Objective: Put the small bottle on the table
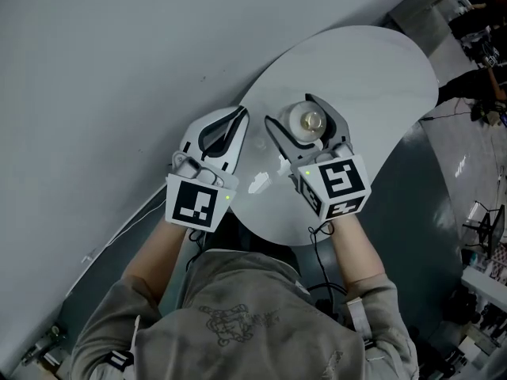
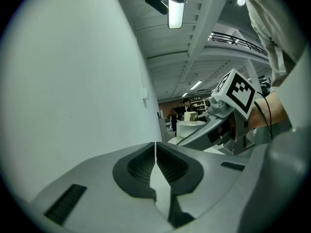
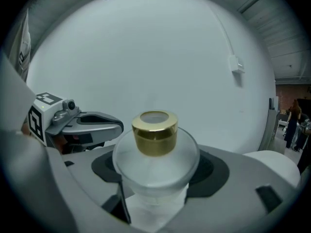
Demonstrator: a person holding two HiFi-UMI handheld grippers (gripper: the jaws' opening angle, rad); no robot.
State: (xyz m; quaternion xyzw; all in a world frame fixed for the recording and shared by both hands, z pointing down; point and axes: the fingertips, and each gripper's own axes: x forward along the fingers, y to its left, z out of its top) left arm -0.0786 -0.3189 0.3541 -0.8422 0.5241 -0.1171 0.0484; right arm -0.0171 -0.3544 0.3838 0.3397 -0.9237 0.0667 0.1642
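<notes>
A small frosted bottle (image 1: 308,122) with a gold cap stands upright between the jaws of my right gripper (image 1: 305,125), which is shut on it over the white round table (image 1: 380,77). In the right gripper view the bottle (image 3: 155,161) fills the gap between the dark pads, gold cap on top. I cannot tell whether its base touches the table. My left gripper (image 1: 224,129) sits just left of it, near the table's left edge, jaws closed together with nothing between them. The left gripper view shows its pads (image 2: 155,166) meeting, and the bottle (image 2: 189,125) held beyond them in the right gripper.
A pale wall (image 1: 103,62) runs along the left, close to the table's edge. Dark floor (image 1: 420,212) lies to the right of the table, with cables and equipment at the far right (image 1: 483,236). A cord trails along the wall's base (image 1: 127,228).
</notes>
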